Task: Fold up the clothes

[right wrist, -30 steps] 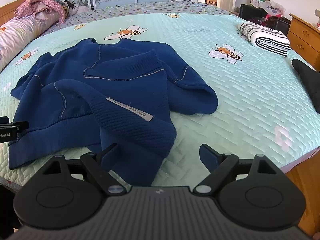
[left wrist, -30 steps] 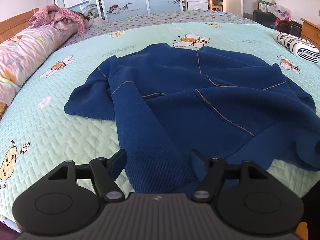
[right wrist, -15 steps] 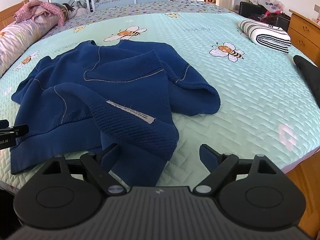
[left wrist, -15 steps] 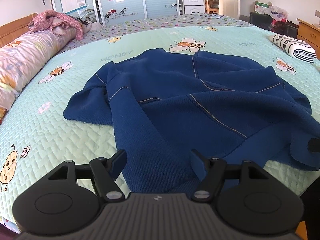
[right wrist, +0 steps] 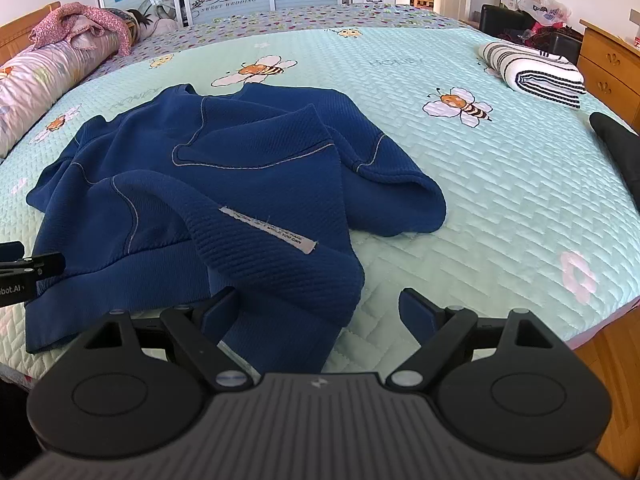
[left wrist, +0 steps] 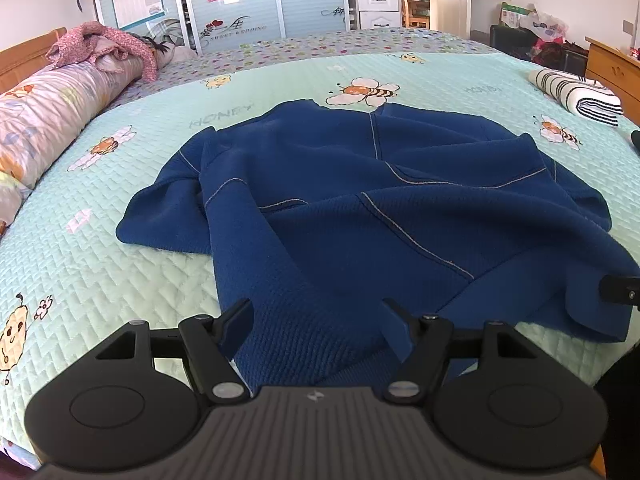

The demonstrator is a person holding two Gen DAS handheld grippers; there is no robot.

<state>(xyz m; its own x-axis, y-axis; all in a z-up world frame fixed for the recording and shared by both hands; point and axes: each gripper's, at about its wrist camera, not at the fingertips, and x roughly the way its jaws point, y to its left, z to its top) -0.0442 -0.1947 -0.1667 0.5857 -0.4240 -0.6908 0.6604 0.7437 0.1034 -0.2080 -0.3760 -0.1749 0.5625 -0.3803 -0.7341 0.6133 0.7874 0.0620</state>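
Nearest in the left wrist view, the left gripper [left wrist: 318, 324] hangs over the bed's near edge with its jaws spread apart; the sweater's ribbed hem lies in the gap below them, and no pad presses on it. In the right wrist view the right gripper [right wrist: 320, 312] is likewise spread wide and grasps nothing: its left finger [right wrist: 219, 312] sits over a folded flap of cloth, its right finger over bare quilt.

The sweater [left wrist: 400, 208], dark blue with pale seam lines, lies crumpled and unfolded on the quilt [left wrist: 80, 280], near the front edge of the bed. One sleeve spreads out to the left in the left view. In the right view a thick fold rolls across the front, bearing a white label [right wrist: 268, 229], and another sleeve bulges toward the right. The hem reaches the bed's edge.

The quilt is pale green with bees and the word HONEY printed on it. To the right, well apart from the sweater, lies a folded striped towel [right wrist: 532, 74]; a black item [right wrist: 618, 140] pokes in at the right edge. On the left runs a long floral bolster [left wrist: 48, 120] with a pink garment [left wrist: 100, 46] heaped at its far end. Beyond stand wardrobe doors [left wrist: 248, 0], a white drawer unit [left wrist: 378, 4] and a wooden dresser [right wrist: 608, 60].
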